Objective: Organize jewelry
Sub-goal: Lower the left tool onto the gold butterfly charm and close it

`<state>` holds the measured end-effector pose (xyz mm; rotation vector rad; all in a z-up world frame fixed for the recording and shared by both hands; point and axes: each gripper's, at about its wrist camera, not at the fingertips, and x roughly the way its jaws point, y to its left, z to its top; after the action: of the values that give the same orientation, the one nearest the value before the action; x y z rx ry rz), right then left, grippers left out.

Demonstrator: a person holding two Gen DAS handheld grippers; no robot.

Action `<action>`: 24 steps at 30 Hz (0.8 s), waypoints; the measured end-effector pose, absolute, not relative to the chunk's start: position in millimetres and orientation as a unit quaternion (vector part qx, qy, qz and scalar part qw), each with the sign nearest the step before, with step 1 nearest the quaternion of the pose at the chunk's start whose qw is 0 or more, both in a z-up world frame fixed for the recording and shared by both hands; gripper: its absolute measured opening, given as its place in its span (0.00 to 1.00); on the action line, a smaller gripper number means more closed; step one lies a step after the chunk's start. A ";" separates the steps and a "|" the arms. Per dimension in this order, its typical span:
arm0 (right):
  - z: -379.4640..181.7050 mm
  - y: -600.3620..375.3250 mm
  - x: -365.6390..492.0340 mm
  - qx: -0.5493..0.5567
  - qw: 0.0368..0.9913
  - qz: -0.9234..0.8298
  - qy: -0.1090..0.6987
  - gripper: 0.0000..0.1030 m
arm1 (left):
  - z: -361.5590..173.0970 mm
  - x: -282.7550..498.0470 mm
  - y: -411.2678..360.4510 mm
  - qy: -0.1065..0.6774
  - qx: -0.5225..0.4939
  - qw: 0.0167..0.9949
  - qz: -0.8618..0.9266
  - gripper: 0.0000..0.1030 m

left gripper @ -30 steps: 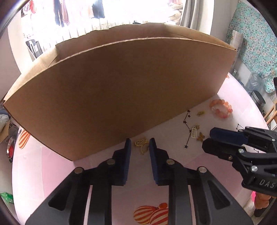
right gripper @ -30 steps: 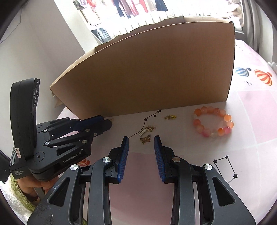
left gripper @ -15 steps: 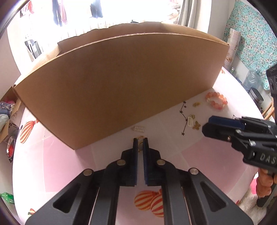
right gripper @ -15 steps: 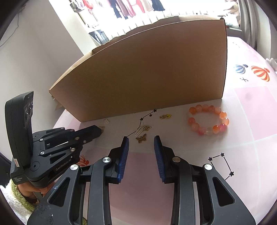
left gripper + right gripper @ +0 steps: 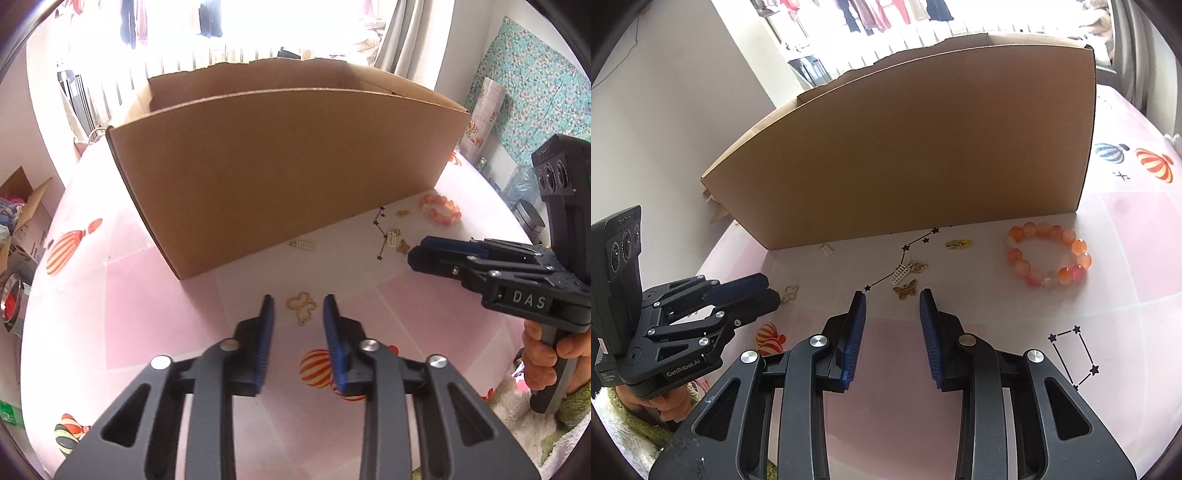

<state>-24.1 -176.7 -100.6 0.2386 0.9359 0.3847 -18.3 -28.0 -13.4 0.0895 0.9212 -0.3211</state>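
Left tool (image 5: pixel 299 308) just opened around gold charm (image 5: pixel 302 306).

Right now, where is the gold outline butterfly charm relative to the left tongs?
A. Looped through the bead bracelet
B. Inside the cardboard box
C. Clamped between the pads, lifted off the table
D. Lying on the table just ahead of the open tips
D: the gold outline butterfly charm lies flat on the pink tablecloth, just beyond the left tongs, whose pads stand apart without touching it.

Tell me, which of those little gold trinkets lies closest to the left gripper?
The looped gold outline charm, lying alone just ahead of the left gripper. The other gold pieces sit farther right, near the bead bracelet.
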 end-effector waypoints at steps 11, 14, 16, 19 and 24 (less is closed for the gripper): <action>-99.4 -173.3 -23.1 0.109 0.869 0.181 0.448 0.30 | -25.4 -2.2 -47.2 0.450 0.054 0.879 -0.151 0.29; -99.4 -173.3 -23.1 0.109 0.869 0.182 0.448 0.30 | -24.9 -3.7 -45.1 0.445 0.070 0.881 -0.141 0.19; -99.2 -172.9 -23.3 0.110 0.869 0.181 0.447 0.30 | -24.5 -4.7 -43.1 0.444 0.074 0.882 -0.141 0.16; -99.3 -173.9 -23.0 0.108 0.869 0.183 0.448 0.30 | -25.9 -5.0 -44.0 0.443 0.072 0.883 -0.142 0.16; -97.7 -174.9 -23.3 0.108 0.869 0.180 0.448 0.30 | -26.2 -6.6 -43.3 0.438 0.074 0.884 -0.143 0.16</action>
<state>-23.3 -174.9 -97.7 0.2253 0.9375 0.3773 -6.6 -43.3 -26.2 0.1545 0.9116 -0.2980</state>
